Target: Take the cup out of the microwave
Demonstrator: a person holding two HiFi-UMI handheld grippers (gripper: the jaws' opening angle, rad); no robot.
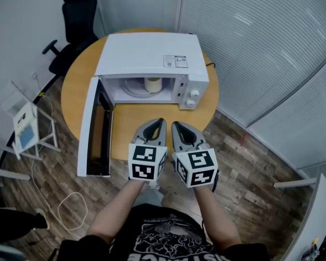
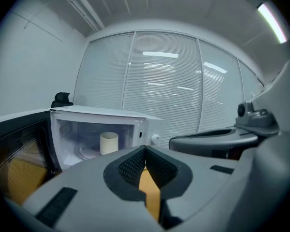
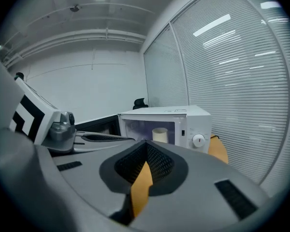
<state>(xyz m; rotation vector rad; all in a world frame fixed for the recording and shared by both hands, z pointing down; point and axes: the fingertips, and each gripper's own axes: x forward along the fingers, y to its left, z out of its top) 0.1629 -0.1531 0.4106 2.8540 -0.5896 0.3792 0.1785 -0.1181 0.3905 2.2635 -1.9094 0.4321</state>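
Cup (image 1: 152,84) upright inside microwave (image 1: 146,53), door (image 1: 92,129) swung wide at left. Left gripper (image 1: 160,122) & right gripper (image 1: 176,125) side by side out front, both closed, empty. Risk: going in w/o opening, jaws tip cup; left may clip door.

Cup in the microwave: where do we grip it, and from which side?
Grip the cup across its side wall, coming in level through the open front of the microwave. It stands upright, no handle showing, and the roof blocks a top approach.
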